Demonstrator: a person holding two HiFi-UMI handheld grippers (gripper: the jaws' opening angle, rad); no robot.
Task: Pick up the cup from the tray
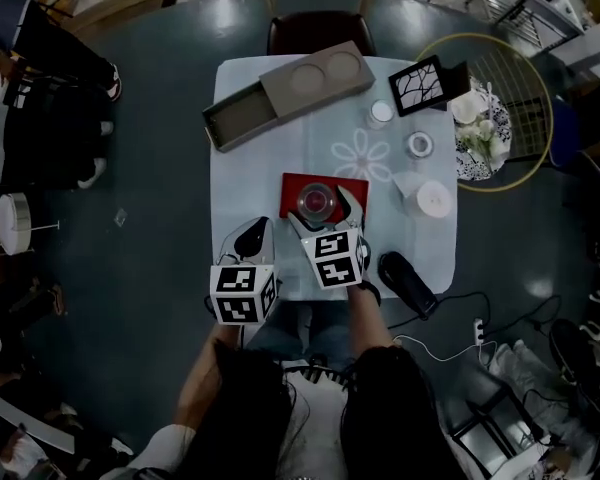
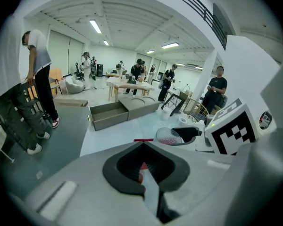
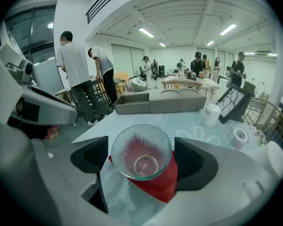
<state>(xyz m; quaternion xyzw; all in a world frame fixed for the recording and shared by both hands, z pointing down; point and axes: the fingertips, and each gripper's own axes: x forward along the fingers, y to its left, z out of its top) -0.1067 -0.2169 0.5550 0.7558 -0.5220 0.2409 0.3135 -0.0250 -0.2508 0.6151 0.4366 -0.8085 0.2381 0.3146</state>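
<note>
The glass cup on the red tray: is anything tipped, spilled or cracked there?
Nothing stands out. The cup stands upright and empty on the red tray, between the jaws of the right gripper, with no spill or crack visible.

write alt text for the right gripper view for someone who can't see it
A clear dimpled glass cup sits between the open jaws of the right gripper, over a red tray on a pale table. Behind are a long grey box and people standing in a bright room.
</note>
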